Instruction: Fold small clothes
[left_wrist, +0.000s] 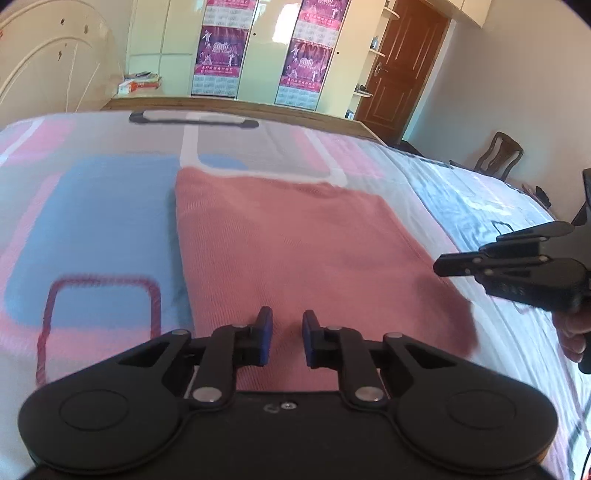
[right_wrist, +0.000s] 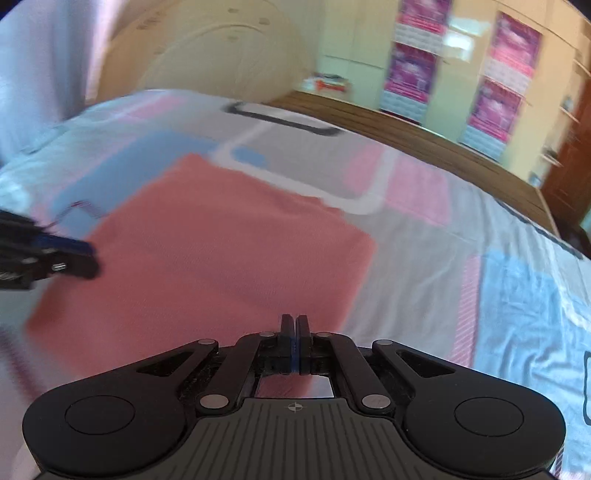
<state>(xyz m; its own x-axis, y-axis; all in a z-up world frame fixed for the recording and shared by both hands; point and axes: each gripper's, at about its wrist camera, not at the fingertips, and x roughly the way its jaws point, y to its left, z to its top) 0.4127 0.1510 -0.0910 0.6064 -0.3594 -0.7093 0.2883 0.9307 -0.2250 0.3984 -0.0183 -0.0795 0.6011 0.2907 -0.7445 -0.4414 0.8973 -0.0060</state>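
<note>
A folded salmon-pink cloth (left_wrist: 303, 251) lies flat on the patterned bed sheet (left_wrist: 96, 221). My left gripper (left_wrist: 287, 325) is open with blue pads, just above the cloth's near edge, and holds nothing. My right gripper (right_wrist: 294, 325) has its jaws together over the cloth's (right_wrist: 207, 254) near right corner; no fabric shows between them. In the left wrist view the right gripper (left_wrist: 443, 264) hovers at the cloth's right edge. In the right wrist view the left gripper (right_wrist: 79, 254) shows at the cloth's left edge.
The bed has a wooden footboard (left_wrist: 236, 107) at the far side. Wardrobe doors with posters (left_wrist: 221, 55), a brown door (left_wrist: 402, 66) and a wooden chair (left_wrist: 498, 151) stand behind. A white headboard-like panel (left_wrist: 48, 59) leans at left.
</note>
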